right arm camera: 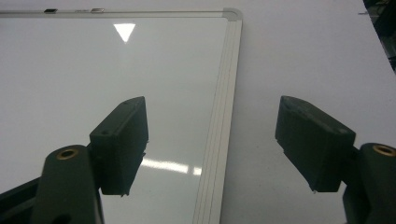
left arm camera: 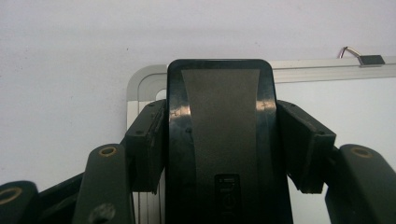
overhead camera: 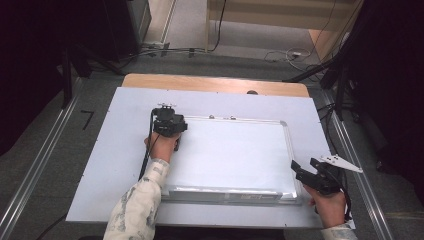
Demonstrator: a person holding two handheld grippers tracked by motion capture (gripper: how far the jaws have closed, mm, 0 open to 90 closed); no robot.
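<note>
A white whiteboard [overhead camera: 235, 150] with a silver frame lies flat on the white-covered table. My left gripper [overhead camera: 166, 114] is at the board's far left corner, shut on a black eraser [left arm camera: 219, 140] with a grey centre strip. The eraser stands upright between the pads, which press on both its sides, and its top edge covers the board's corner [left arm camera: 140, 79]. My right gripper [overhead camera: 305, 167] hovers at the board's near right side. In the right gripper view it [right arm camera: 212, 126] is open and holds nothing, with the frame's right edge [right arm camera: 224, 102] running between its pads.
A white sheet [overhead camera: 125, 150] covers most of the wooden table [overhead camera: 215, 82]. A small metal clip [left arm camera: 371, 59] sits on the board's top frame. Cables [overhead camera: 295, 54] and dark stands crowd the floor beyond and beside the table.
</note>
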